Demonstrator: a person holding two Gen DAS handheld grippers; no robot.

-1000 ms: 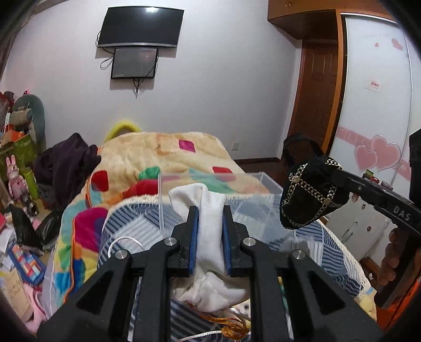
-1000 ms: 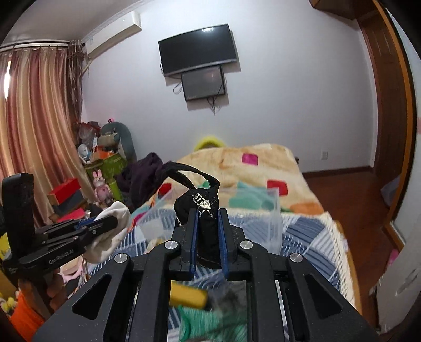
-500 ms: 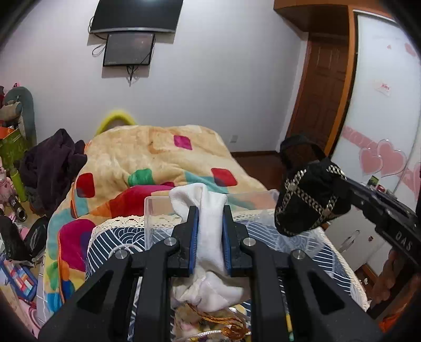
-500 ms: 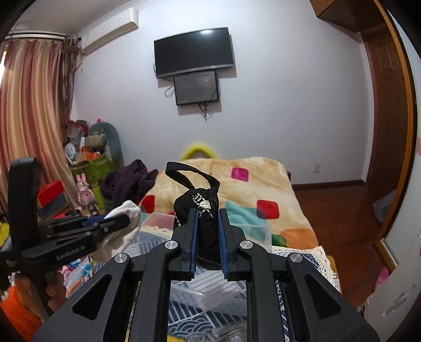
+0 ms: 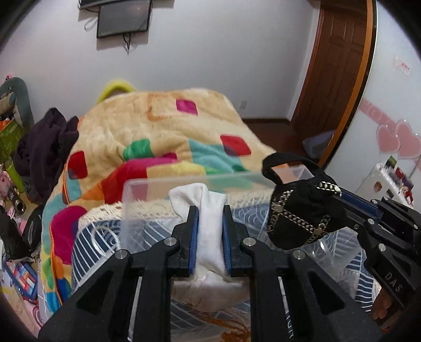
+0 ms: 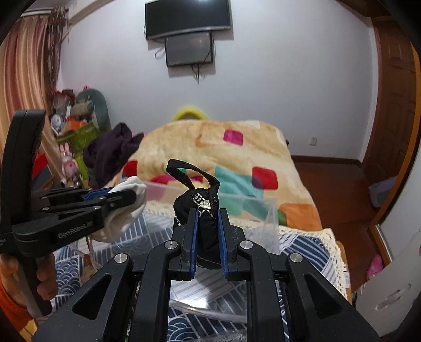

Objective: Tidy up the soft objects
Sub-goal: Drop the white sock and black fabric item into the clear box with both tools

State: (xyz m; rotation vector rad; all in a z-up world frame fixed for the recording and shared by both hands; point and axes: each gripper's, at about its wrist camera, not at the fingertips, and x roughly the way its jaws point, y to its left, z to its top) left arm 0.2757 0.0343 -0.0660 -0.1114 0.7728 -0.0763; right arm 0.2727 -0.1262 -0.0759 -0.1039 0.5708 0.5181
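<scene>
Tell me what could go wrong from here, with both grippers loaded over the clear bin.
1. The white cloth hangs well below the left gripper; its tail may drape over the clear bin wall when released.
2. The black pouch has a loose loop handle that may snag a finger of the right gripper.
3. The grippers are close together and may collide.

A home bedroom: blanket-covered bed (image 6: 223,157), wall-mounted TV (image 6: 188,17), curtains (image 6: 29,79)
</scene>
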